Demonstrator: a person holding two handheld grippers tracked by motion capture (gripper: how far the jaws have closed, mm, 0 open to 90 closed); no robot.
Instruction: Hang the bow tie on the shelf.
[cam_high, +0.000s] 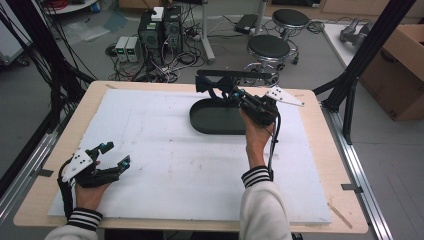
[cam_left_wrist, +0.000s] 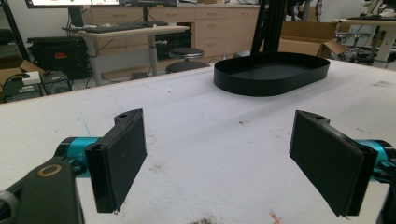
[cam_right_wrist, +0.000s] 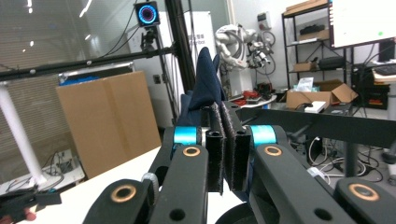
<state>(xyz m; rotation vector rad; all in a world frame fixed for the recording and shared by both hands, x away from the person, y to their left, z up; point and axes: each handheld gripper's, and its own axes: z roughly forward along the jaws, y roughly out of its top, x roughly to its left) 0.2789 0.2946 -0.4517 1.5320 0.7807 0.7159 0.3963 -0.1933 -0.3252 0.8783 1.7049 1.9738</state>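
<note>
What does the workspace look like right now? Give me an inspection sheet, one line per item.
Surface: white mat on a wooden table, with small specks and stains.
Job's things: black oval tray at the far middle; dark blue cloth held above it.
Clutter: nothing seen on the mat.
Grippers: left tongs open and empty, low over the near left corner; right tongs shut on the cloth.
Cables: a black cable trails from the right tongs along the forearm.
Surroundings: stools, computer boxes with tangled wires, cardboard box.
</note>
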